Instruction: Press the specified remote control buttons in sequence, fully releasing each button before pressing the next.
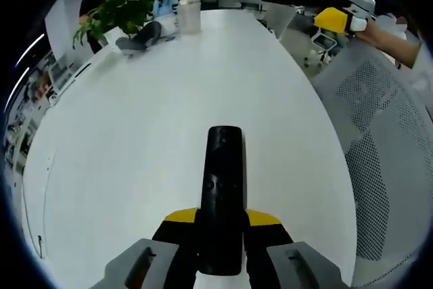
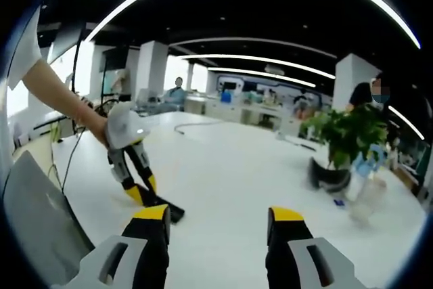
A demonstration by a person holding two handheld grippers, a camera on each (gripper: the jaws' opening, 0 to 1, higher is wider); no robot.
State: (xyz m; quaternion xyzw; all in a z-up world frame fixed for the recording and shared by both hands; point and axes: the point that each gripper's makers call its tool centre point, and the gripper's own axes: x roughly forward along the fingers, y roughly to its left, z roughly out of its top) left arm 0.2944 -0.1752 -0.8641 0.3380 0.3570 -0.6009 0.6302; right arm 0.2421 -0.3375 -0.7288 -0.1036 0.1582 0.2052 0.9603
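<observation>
Between the jaws of the left hand-held gripper (image 1: pixel 220 235), the black remote control (image 1: pixel 222 197) is pinched above the white worktop (image 1: pixel 135 140), steadied for pressing. Well apart, the right hand-held gripper (image 2: pixel 218 225) hovers spread, empty, free to press buttons.

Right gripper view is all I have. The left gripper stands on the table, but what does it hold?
Observer: A black remote, gripped between the left gripper's jaws, lying lengthwise on the white table.
Operator: Is my right gripper near its buttons?
Observer: No. The right gripper is raised far off, past the table's edge, above a mesh chair.
Operator: Is it holding anything?
Observer: Nothing; in your own view its jaws stand apart.
</observation>
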